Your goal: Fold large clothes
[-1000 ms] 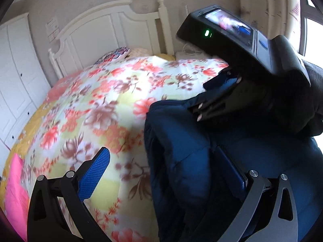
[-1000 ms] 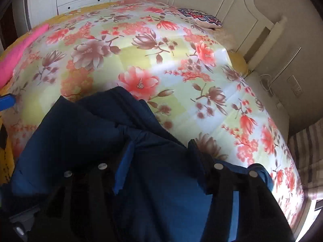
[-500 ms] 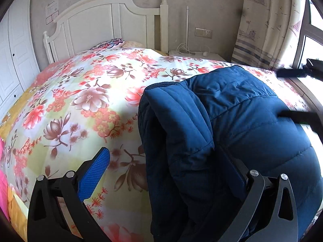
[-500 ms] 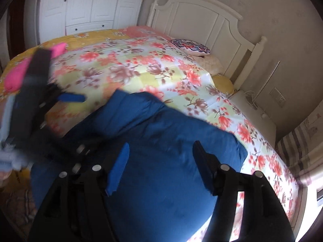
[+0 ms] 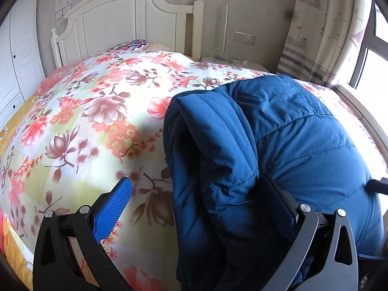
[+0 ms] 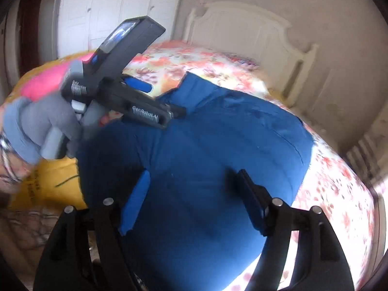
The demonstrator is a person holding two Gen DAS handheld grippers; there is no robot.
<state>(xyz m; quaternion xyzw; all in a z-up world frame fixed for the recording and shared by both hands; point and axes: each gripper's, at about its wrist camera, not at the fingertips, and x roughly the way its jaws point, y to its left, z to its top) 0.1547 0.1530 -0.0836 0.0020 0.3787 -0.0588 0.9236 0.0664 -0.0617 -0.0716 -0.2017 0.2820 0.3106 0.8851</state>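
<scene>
A dark blue puffer jacket lies folded on the floral bedspread, its thick folded edge facing left. My left gripper is open wide. Its blue left pad hangs free over the bedspread, and its right finger rests against the jacket's fold. In the right wrist view a grey-gloved hand holds the left gripper at the jacket's left edge. My right gripper hovers open above the jacket with nothing pressed between its pads.
A white headboard and a patterned pillow stand at the far end of the bed. A white wardrobe is on the left. A curtain and window are on the right. A pink cloth and yellow fabric lie beyond the left gripper.
My right gripper has pulled back off the jacket towards the window side and out of the middle of the left wrist view, and its jaws have widened. The left gripper has stayed at the fold.
</scene>
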